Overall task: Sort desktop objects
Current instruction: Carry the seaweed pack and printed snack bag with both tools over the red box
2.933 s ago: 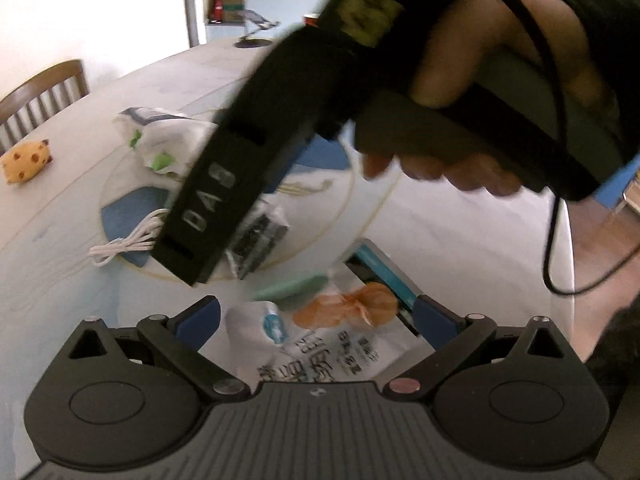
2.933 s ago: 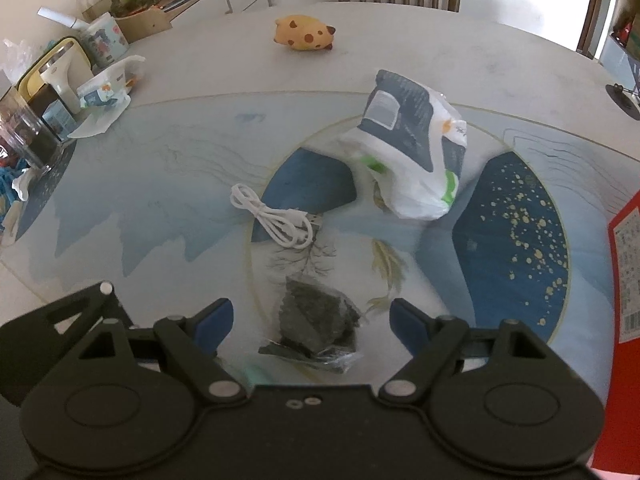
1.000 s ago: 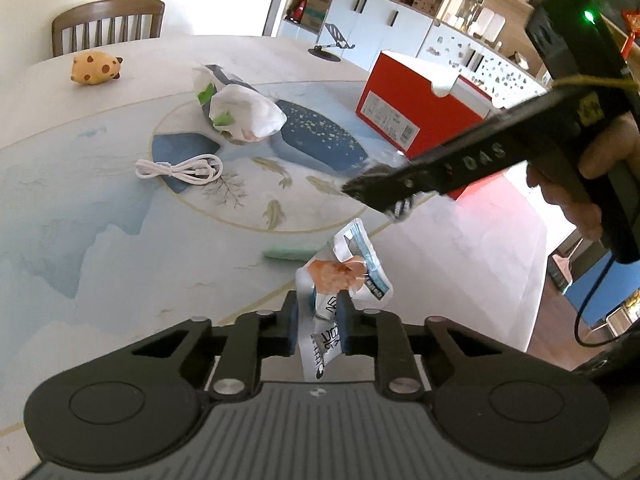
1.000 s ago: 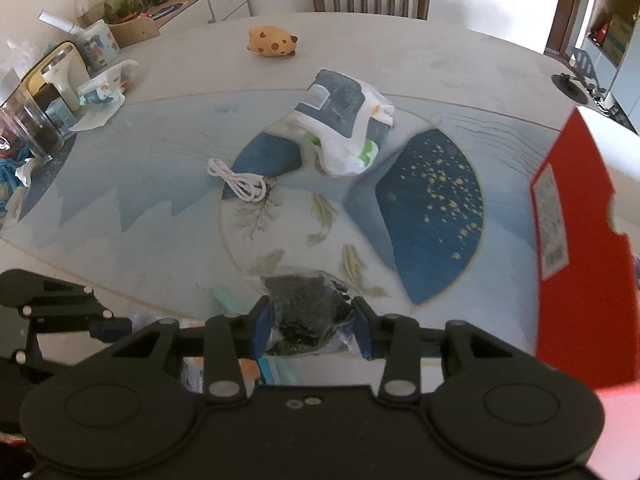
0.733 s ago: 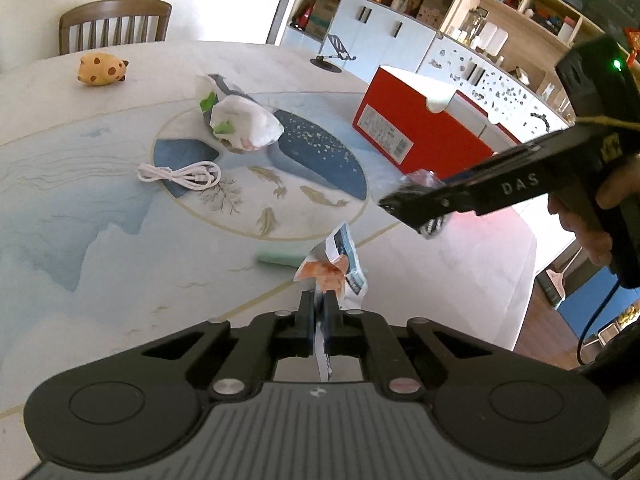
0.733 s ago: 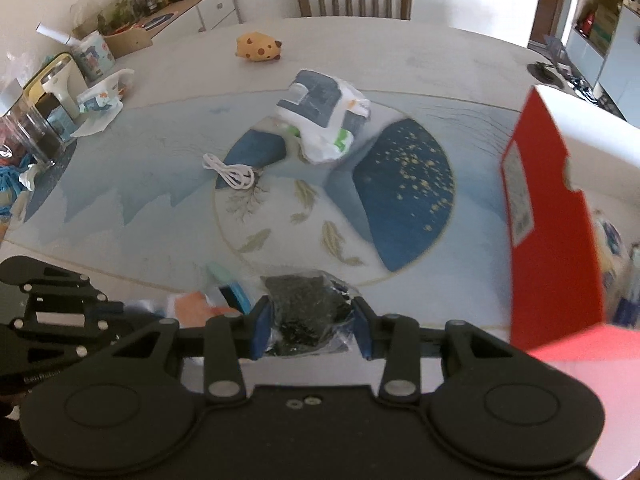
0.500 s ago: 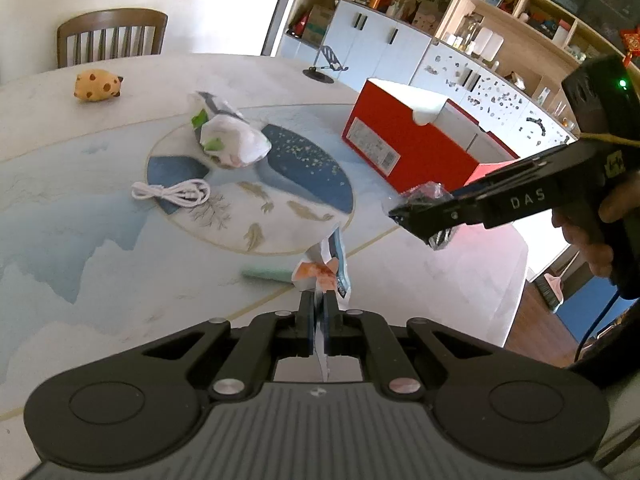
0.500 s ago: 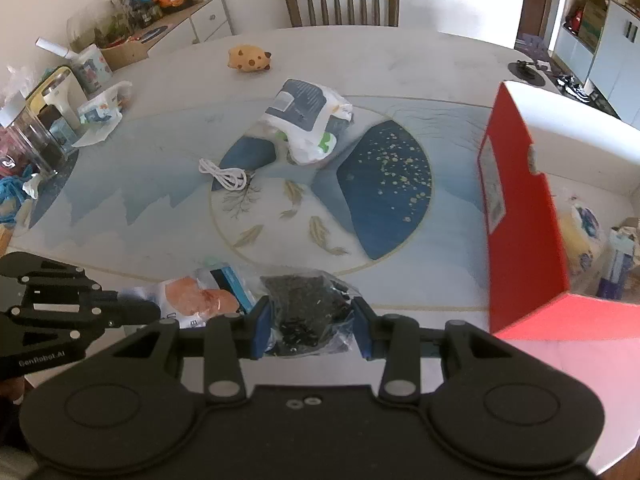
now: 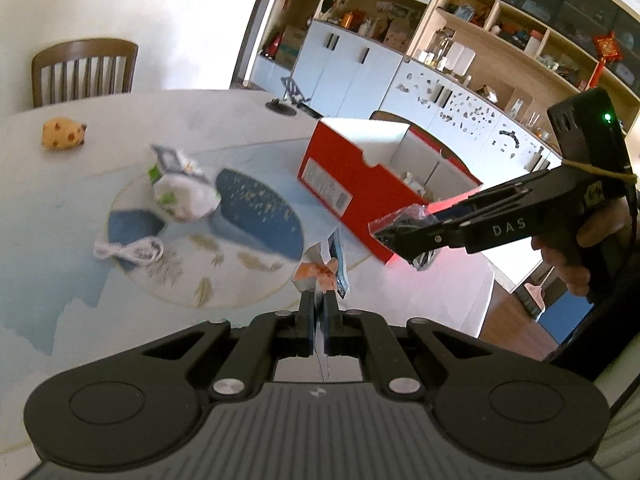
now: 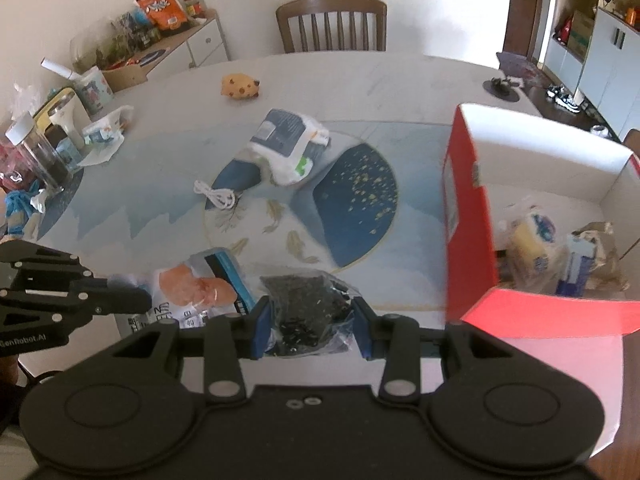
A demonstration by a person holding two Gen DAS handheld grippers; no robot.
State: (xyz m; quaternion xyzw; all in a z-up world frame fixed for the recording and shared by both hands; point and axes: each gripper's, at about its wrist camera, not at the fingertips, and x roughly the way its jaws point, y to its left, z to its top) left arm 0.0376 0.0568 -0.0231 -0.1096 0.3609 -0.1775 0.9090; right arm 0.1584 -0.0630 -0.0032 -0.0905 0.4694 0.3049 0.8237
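Your left gripper [image 9: 319,308] is pinched tight on the thin edge of a white snack packet [image 10: 192,292] with an orange picture, which hangs clear above the near edge of the table [image 10: 360,76]. Your right gripper [image 10: 311,322] stands partly open, its blue pads [image 10: 260,326] pressing both sides of a clear bag of dark bits [image 10: 306,300], also lifted off the table. At mid-table lie a white cable [image 10: 216,197] and a white-and-blue pouch [image 10: 288,146]; a yellow spotted toy [image 10: 240,86] sits toward the far edge. At the right edge stands the open red box [image 10: 468,216], already holding packets [image 10: 532,236].
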